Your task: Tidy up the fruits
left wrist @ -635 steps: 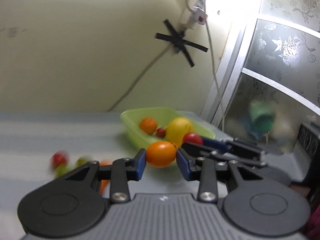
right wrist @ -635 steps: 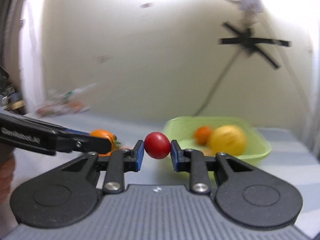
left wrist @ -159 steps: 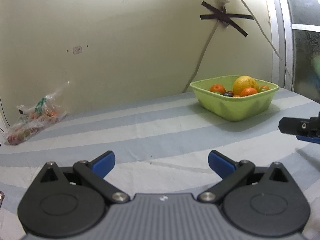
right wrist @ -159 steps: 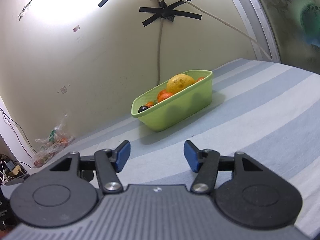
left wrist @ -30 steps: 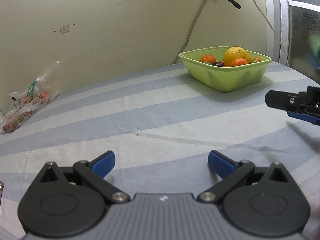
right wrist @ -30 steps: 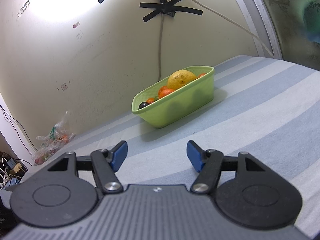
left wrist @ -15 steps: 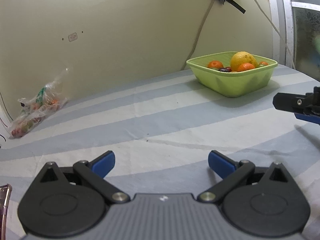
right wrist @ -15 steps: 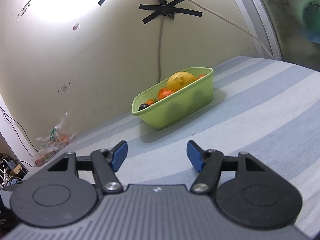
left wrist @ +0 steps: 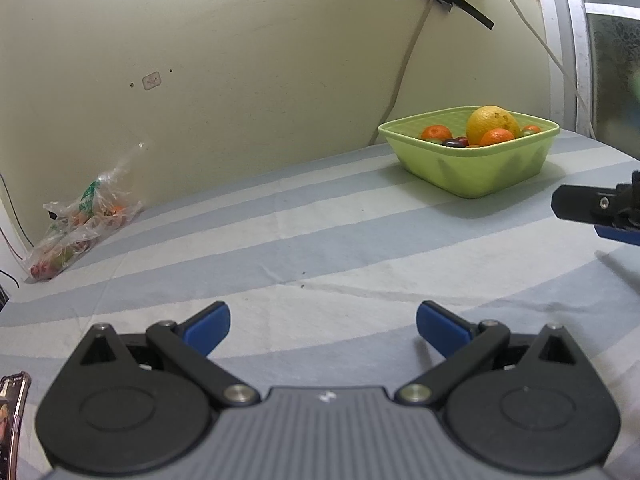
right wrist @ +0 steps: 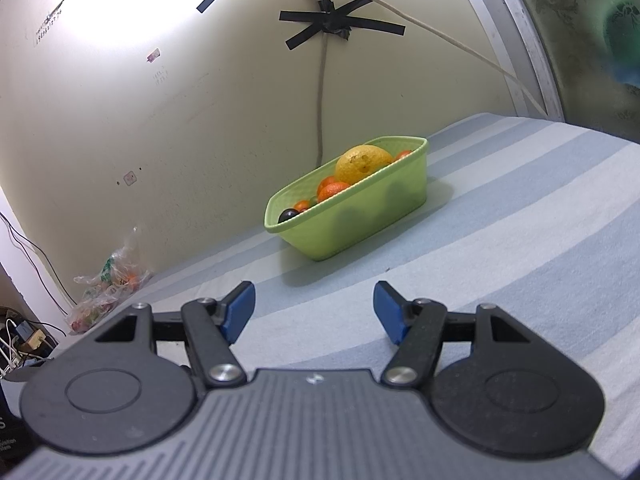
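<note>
Left wrist view: the left gripper [left wrist: 322, 326] hangs wide and empty above a striped sheet [left wrist: 320, 240], its blue pads well apart with nothing between them. At the far right corner of the surface, near the wall, the green basket [left wrist: 472, 172] holds the fruits [left wrist: 490, 124] — a large yellow citrus, several small oranges and a dark plum-like one. The right gripper [left wrist: 600, 212] juts in from the right edge, clear of the basket.

From the right wrist camera, the right gripper [right wrist: 314, 312] also stands wide and carries nothing, with the basket [right wrist: 360, 216] well ahead of it. A clear plastic bag [left wrist: 76, 228] with more small produce lies against the wall at the far left edge.

Twenty-odd seconds ago each gripper pinched a piece of fruit — an orange in the left, a red one in the right. Both are empty now, loose fruit no longer shows on the sheet, and over the last second the views have barely shifted. Judged from that, the sorting looks finished, unless the bagged produce counts too.
</note>
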